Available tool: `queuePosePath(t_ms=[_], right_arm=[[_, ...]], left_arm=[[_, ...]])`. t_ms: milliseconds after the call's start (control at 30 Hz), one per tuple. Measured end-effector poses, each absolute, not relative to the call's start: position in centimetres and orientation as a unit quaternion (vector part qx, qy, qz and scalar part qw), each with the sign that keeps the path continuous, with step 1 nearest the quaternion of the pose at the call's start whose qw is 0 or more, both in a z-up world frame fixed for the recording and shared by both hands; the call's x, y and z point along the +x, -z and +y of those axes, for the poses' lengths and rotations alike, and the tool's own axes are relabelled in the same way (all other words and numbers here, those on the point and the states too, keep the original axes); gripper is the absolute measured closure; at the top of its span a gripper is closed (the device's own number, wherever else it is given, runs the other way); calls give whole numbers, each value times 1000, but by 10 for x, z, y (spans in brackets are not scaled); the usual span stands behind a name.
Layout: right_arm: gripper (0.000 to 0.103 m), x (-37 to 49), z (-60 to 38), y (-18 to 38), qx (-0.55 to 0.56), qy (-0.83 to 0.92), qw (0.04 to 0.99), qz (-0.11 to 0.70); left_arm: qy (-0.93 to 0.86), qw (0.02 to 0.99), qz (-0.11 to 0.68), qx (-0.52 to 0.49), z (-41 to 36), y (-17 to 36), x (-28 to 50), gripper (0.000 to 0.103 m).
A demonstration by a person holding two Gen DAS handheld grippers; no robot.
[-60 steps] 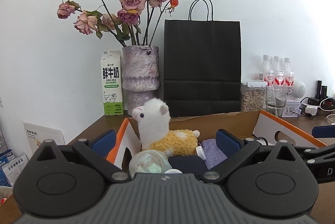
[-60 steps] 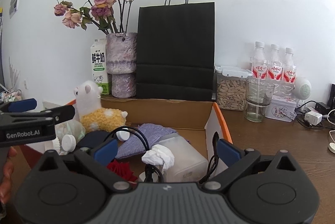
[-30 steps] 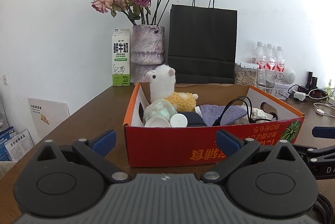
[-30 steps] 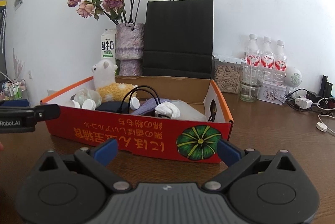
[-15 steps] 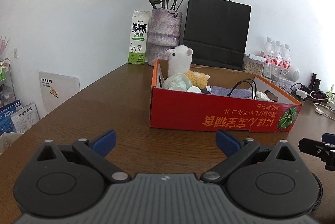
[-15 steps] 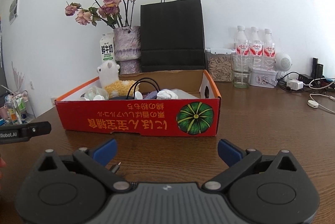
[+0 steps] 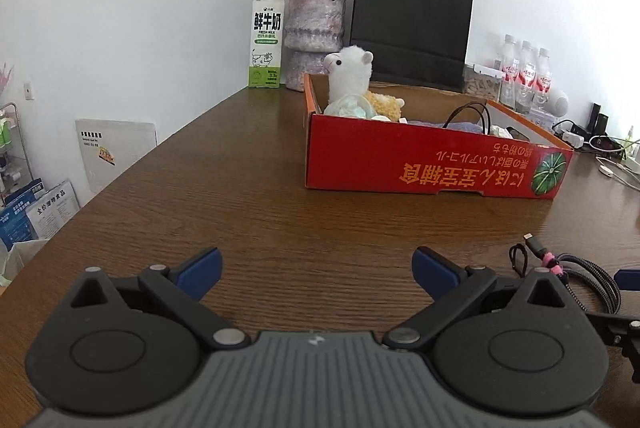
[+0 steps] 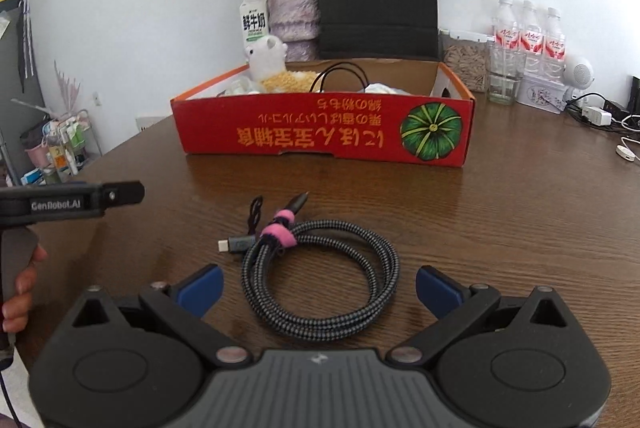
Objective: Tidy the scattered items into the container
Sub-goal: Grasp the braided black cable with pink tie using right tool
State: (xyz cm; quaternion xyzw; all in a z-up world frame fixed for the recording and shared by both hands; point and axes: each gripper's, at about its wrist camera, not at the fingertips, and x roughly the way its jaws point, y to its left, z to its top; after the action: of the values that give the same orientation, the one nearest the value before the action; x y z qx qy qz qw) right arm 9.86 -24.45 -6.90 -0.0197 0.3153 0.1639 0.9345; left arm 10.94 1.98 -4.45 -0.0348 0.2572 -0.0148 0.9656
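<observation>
A red cardboard box [image 8: 320, 131] stands on the brown table and holds a plush alpaca [image 8: 268, 61], a black cable loop [image 8: 340, 71] and several other items. It also shows in the left wrist view [image 7: 420, 163]. A coiled braided cable [image 8: 320, 280] with a pink strap lies on the table in front of the box, between the fingers of my open, empty right gripper [image 8: 319, 288]. My left gripper [image 7: 316, 274] is open and empty over bare table; the cable [image 7: 576, 268] lies to its right.
Behind the box stand a milk carton [image 7: 267, 39], a vase of dried roses [image 7: 316, 35], a black paper bag [image 7: 412, 27], a seed jar [image 8: 464, 61] and water bottles [image 8: 528, 39]. Chargers and wires [image 8: 600, 115] lie at the right. The table's left edge [image 7: 120, 179] is close.
Both grippers have pulled back from above the box to the near table. The coiled braided cable has come into view between the right gripper's fingers.
</observation>
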Motion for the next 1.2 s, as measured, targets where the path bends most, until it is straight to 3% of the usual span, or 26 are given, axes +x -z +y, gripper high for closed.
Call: queuePosePath(t_ms=[367, 467, 1200], right_arm=[[0, 129, -228, 75, -38, -133, 931, 338], [12, 128, -229, 73, -32, -125, 935, 329], [13, 116, -240, 60, -5, -139, 947, 291]], left_arm=[[18, 961, 271, -41, 21, 46, 113, 0], [19, 959, 277, -48, 23, 47, 115, 0], [21, 962, 267, -48, 16, 40, 115, 0]])
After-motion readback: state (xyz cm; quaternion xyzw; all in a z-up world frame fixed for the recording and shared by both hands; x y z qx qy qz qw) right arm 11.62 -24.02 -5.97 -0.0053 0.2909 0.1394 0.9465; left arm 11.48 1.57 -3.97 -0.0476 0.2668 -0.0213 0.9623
